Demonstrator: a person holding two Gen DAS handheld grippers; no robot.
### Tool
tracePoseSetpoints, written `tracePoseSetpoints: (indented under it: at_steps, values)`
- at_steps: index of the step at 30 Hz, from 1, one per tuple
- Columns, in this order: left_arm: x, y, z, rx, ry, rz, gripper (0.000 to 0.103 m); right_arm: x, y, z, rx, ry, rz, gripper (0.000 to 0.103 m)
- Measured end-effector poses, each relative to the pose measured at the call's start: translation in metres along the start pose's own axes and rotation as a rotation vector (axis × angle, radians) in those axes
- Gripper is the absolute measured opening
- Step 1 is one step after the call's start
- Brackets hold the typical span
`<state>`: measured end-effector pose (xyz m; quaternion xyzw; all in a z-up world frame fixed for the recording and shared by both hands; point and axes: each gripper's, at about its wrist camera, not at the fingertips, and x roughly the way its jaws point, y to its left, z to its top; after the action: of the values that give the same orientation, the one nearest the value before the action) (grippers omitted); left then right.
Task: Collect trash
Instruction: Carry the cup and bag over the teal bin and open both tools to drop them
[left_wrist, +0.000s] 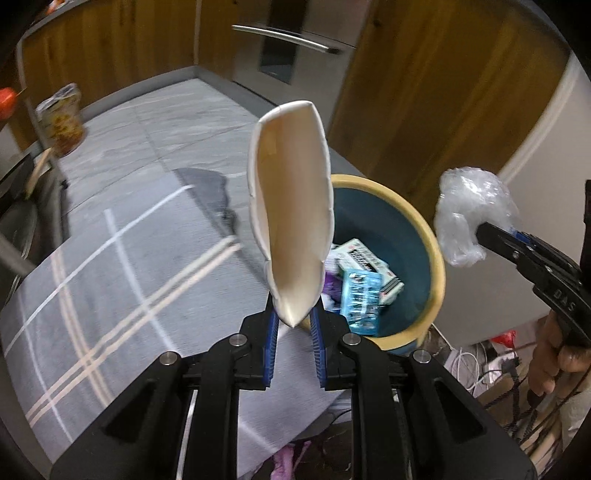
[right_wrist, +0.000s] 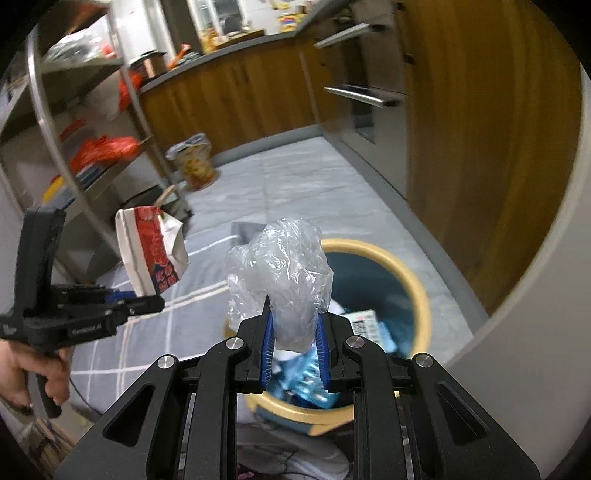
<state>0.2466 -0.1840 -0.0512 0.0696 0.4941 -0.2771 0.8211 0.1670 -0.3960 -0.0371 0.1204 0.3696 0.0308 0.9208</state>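
- The left gripper (left_wrist: 293, 314) has its fingers nearly closed, pinching the bottom tip of a squashed paper cup (left_wrist: 291, 218). The cup stands up toward 12 o'clock.
- The right gripper (right_wrist: 294, 332) has its fingers close together too, squeezing a crumpled clear plastic bag (right_wrist: 282, 273).
- The trash bin (left_wrist: 434, 258), blue inside with a yellow rim, sits at about 4 o'clock from the cup. It already holds boxes and wrappers.
- The cup is held only by its tip, so I think it could slip out and land on the gray rug (left_wrist: 129, 266).
- The bag is light and may float past the rim if it is dropped from beside the bin.
- The cup has red writing on its outside, too blurry to read. The right gripper shows the letters "BAS" in the left view.
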Motion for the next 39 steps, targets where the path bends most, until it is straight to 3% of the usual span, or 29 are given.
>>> tracePoseSetpoints:
  at_steps: [7, 18, 23, 34, 39]
  values:
    - [0.037, -0.038, 0.011, 0.064, 0.051, -0.033, 0.016, 0.020, -0.020, 0.000, 0.055, 0.042, -0.042, 0.021]
    - [0.095, -0.058, 0.017, 0.076, 0.126, -0.054, 0.021, 0.061, -0.039, -0.005, 0.107, 0.134, -0.084, 0.023]
    - [0.106, -0.061, 0.014, 0.091, 0.148, -0.024, 0.047, 0.073, -0.042, -0.009, 0.110, 0.176, -0.094, 0.036]
    - [0.073, -0.029, 0.009, 0.003, 0.100, 0.009, 0.060, 0.057, -0.041, -0.005, 0.139, 0.125, -0.085, 0.050]
    - [0.053, -0.021, 0.005, -0.009, 0.066, 0.016, 0.072, 0.047, -0.041, -0.004, 0.159, 0.097, -0.069, 0.060]
